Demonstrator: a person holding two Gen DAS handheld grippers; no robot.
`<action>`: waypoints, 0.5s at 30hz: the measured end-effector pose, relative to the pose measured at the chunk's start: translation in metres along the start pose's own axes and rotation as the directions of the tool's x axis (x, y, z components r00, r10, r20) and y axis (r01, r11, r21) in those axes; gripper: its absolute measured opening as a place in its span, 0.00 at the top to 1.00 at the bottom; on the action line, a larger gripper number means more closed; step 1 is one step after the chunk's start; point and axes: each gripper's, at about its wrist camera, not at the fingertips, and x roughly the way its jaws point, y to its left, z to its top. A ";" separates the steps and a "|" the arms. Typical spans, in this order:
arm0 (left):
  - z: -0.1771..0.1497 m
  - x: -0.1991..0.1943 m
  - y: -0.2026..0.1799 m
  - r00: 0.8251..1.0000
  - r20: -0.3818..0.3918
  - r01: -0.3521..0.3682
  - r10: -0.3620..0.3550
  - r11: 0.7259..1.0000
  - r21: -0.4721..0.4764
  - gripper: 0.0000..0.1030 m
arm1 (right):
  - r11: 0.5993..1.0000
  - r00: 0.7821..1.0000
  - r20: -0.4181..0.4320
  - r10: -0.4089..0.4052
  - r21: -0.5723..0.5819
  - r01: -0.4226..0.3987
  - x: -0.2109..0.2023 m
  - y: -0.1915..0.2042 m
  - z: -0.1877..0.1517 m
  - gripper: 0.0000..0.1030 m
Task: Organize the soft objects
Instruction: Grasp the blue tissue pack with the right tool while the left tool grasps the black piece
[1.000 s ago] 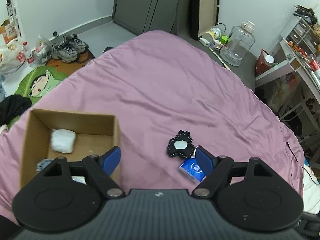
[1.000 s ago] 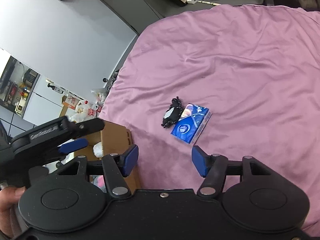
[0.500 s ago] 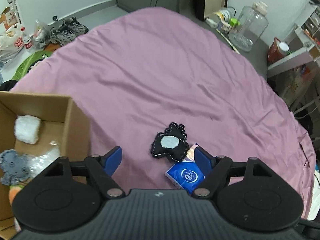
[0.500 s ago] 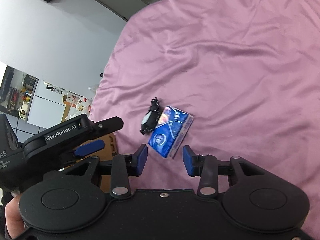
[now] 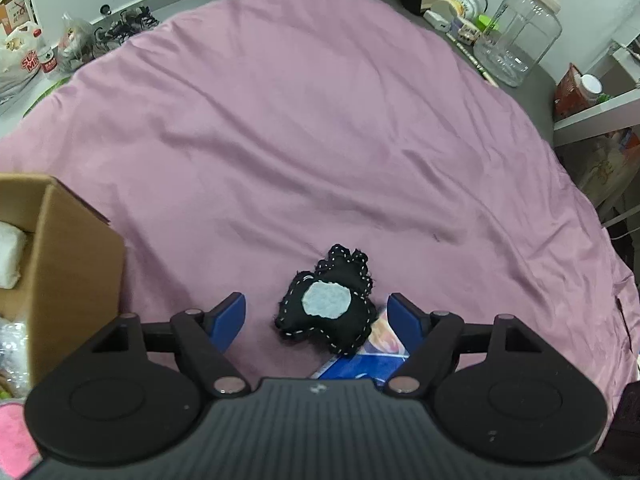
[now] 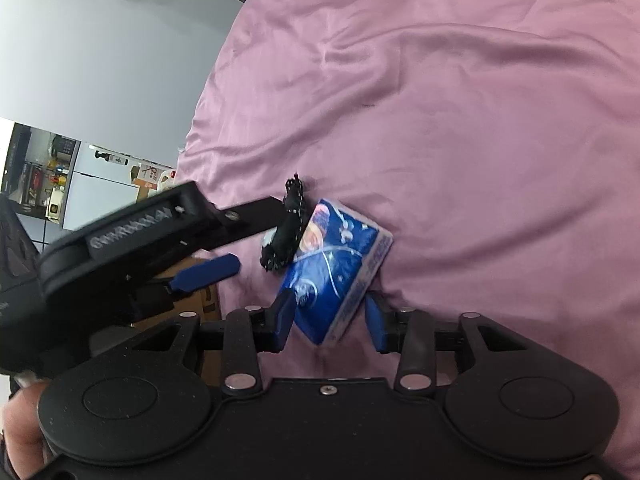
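A black stitched soft toy (image 5: 326,309) with a pale grey patch lies on the purple bedspread (image 5: 304,128), partly on a blue tissue pack (image 6: 336,266). My left gripper (image 5: 317,322) is open, its fingers on either side of the toy. My right gripper (image 6: 330,320) is open, its blue pads on either side of the tissue pack's near end, close to its sides. The toy (image 6: 286,232) shows edge-on in the right wrist view, beside the left gripper's body (image 6: 148,236). The pack (image 5: 360,364) peeks out under the toy in the left wrist view.
A cardboard box (image 5: 76,264) stands on the bed at the left, holding a white soft object (image 5: 10,254) and other items. A clear plastic jug (image 5: 516,36), bottles and shelves stand beyond the bed's far right edge. Bags and shoes lie on the floor at far left.
Both grippers moved forward and down toward the toy and pack. The right gripper's jaws narrowed around the tissue pack. The left gripper's fingers now flank the toy.
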 end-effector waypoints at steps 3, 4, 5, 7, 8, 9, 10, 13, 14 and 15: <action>0.000 0.011 0.002 0.999 -0.039 0.018 -0.019 0.999 -0.044 0.33 | 1.000 1.000 -0.006 -0.009 0.000 0.009 0.001 -0.002 0.003 0.76; -0.001 0.012 0.002 0.999 -0.042 0.027 -0.029 0.998 -0.055 0.36 | 1.000 1.000 -0.009 -0.013 -0.003 0.013 0.000 -0.002 0.004 0.76; -0.001 0.013 0.002 0.999 -0.039 0.017 -0.019 0.998 -0.054 0.41 | 1.000 1.000 -0.009 -0.026 -0.012 0.026 -0.003 -0.001 0.004 0.76; -0.001 0.014 -0.001 0.999 -0.041 -0.011 0.009 0.999 -0.050 0.52 | 0.998 0.998 -0.009 -0.055 -0.027 0.054 -0.008 0.002 0.005 0.77; -0.002 0.012 -0.001 0.999 -0.039 -0.016 0.014 0.998 -0.057 0.57 | 0.997 0.997 -0.007 -0.071 -0.030 0.071 -0.011 0.003 0.005 0.77; -0.003 0.010 -0.001 0.999 -0.036 -0.013 0.010 0.998 -0.061 0.60 | 0.996 0.996 -0.005 -0.088 -0.030 0.088 -0.015 0.003 0.004 0.77; -0.005 0.007 -0.002 0.999 -0.032 -0.009 0.008 0.998 -0.059 0.62 | 0.994 0.995 -0.003 -0.101 -0.031 0.101 -0.019 0.003 0.003 0.77; -0.010 -0.004 -0.005 1.000 -0.007 0.001 -0.001 0.999 -0.050 0.63 | 0.991 0.992 0.008 -0.129 -0.044 0.130 -0.034 0.005 -0.004 0.78; -0.013 -0.010 -0.005 1.000 0.004 0.009 -0.008 0.999 -0.049 0.62 | 0.990 0.991 0.013 -0.132 -0.047 0.132 -0.039 0.005 -0.007 0.78; -0.015 -0.015 -0.006 1.000 0.012 0.015 -0.014 0.999 -0.050 0.63 | 0.990 0.991 0.016 -0.134 -0.050 0.135 -0.042 0.006 -0.009 0.78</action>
